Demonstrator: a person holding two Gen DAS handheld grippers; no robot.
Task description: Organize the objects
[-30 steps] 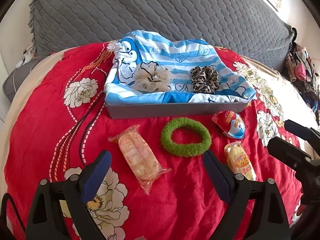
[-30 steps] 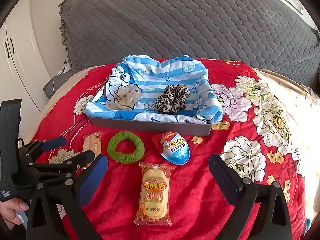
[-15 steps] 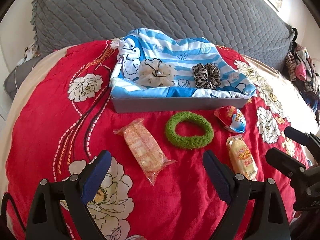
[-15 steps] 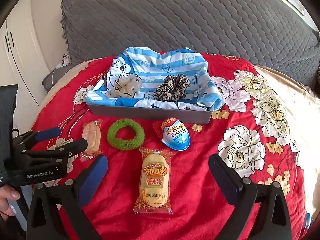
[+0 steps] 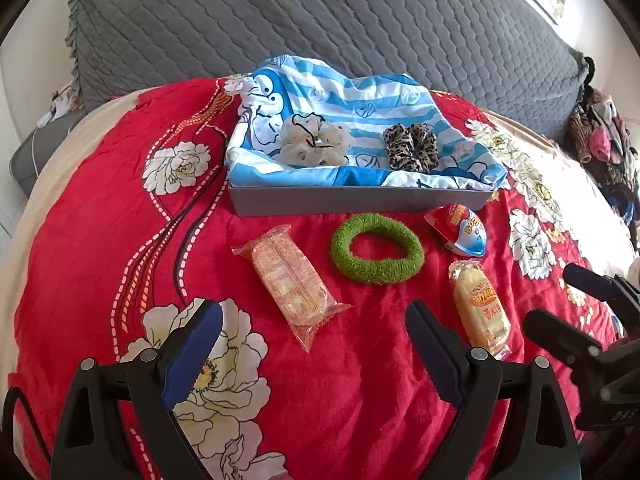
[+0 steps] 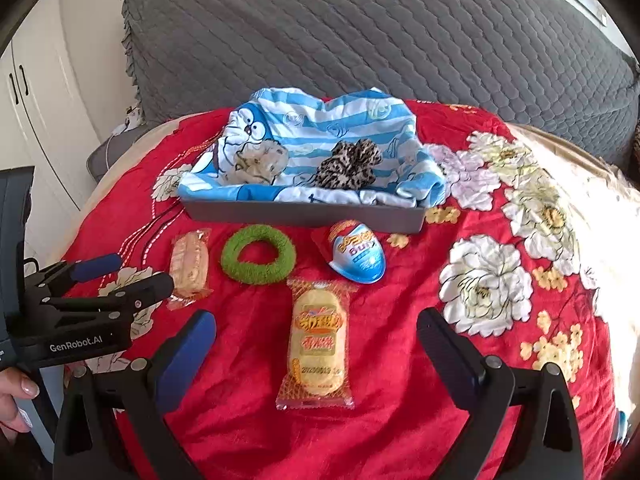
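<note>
Four loose things lie on the red bedspread in front of the gray tray: a pale snack pack, a green hair ring, a red-and-blue egg-shaped toy pack and a yellow bread pack.

Both tools, left tool and right tool, hang spread wide and empty above the bed.

Crinkly wrappers on soft bedding are the likely trouble (a pad could slide off the film, or pinch the bedspread too). The blue striped cloth draped over the tray rim could snag on a drop.

The bread pack lies straight ahead of the right tool, between its fingers' lines. The snack pack lies just ahead of the left tool, angled across its gap, the hair ring beyond. Two hair ties, cream and leopard, sit in the tray.
</note>
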